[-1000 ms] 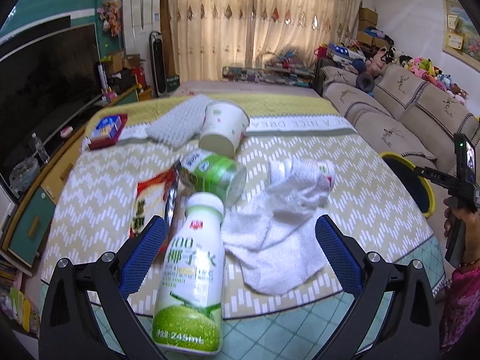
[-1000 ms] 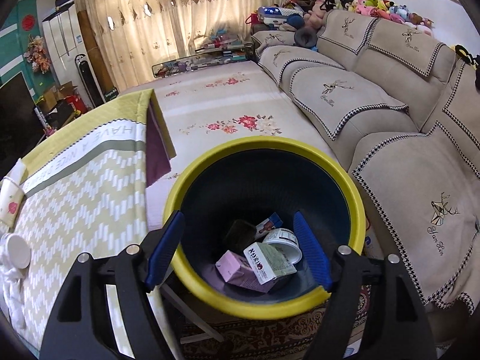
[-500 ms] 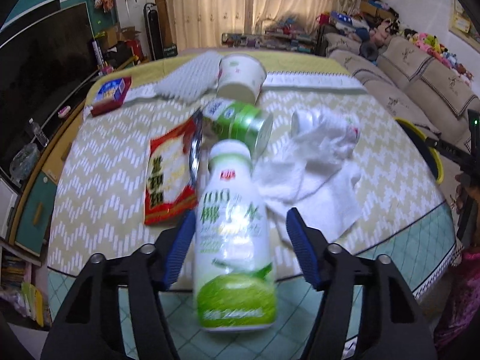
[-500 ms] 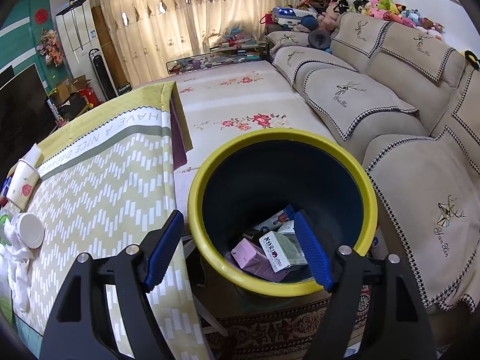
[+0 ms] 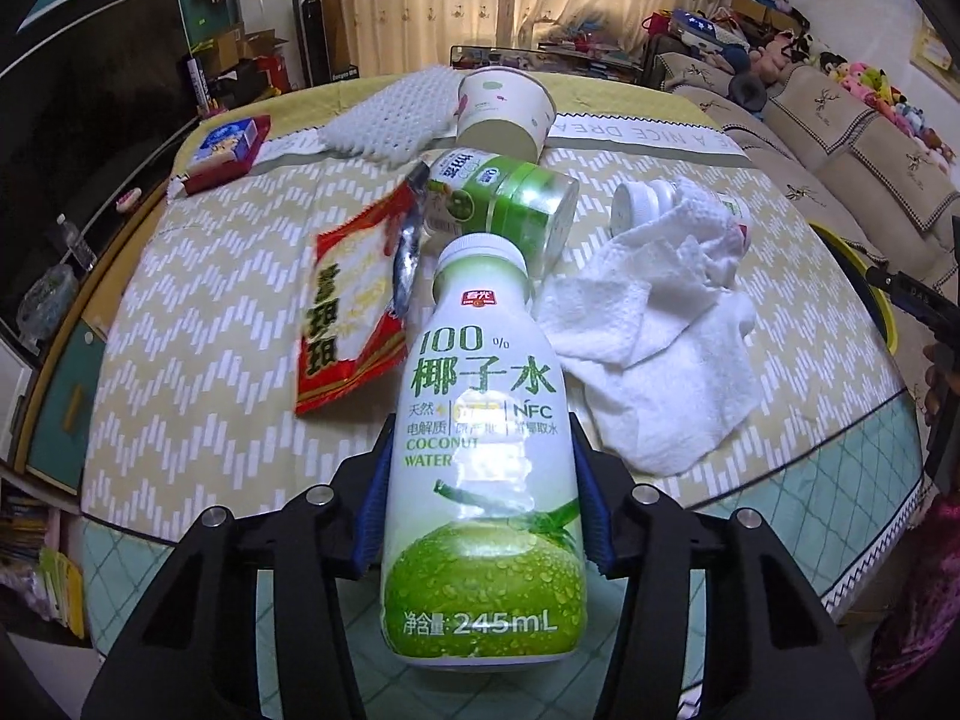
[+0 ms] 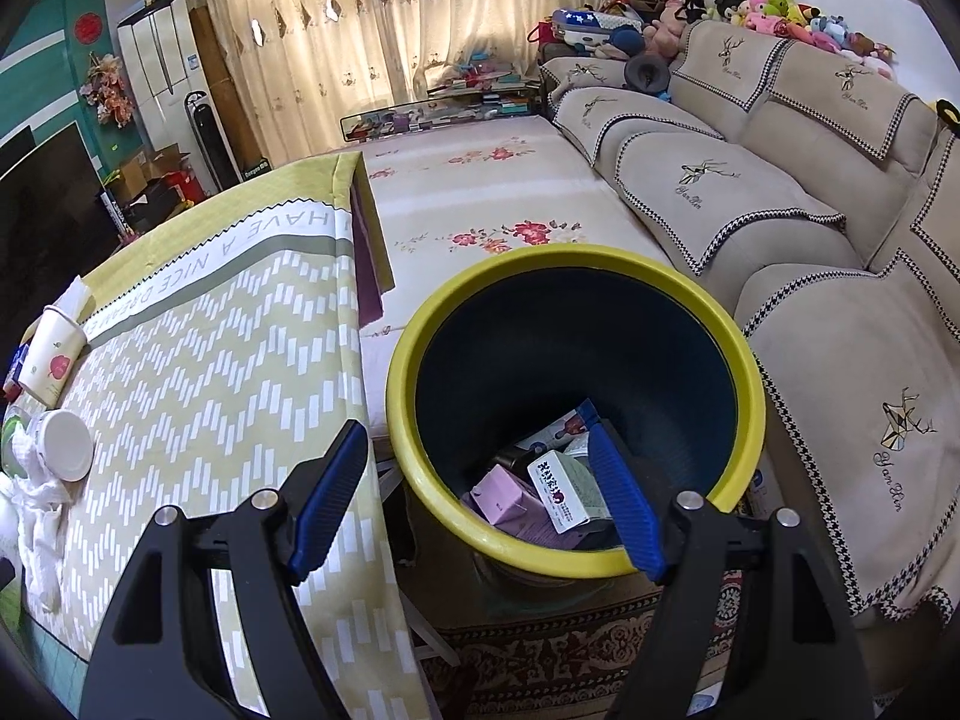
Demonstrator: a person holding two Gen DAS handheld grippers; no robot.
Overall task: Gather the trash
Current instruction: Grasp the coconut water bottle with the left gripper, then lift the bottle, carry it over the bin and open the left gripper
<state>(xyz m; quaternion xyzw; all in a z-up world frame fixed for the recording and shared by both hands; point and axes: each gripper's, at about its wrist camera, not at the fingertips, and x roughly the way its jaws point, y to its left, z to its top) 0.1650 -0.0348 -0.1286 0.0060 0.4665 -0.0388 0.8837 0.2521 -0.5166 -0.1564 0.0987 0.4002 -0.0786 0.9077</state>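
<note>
So the left gripper [image 5: 480, 468] has just been closing its jaws, and now the blue pads [image 5: 373, 510] sit right against both sides of a coconut water bottle [image 5: 483, 450] that's lying on the table's near edge, cap pointing away. Looks like a proper grip to me.

Just past the cap there's a green can [image 5: 510, 204] on its side, with a red snack wrapper [image 5: 348, 312] to its left and a crumpled white napkin [image 5: 654, 336] on the right. A paper cup [image 5: 504, 108] lies tipped over further back on the patterned tablecloth [image 5: 198, 348].

The right gripper [image 6: 474, 498] hangs with jaws apart and nothing between them, over the near rim of a yellow-rimmed trash bin [image 6: 420, 372] beside the table. Cartons [image 6: 558, 486] are already in the bottom.
</note>
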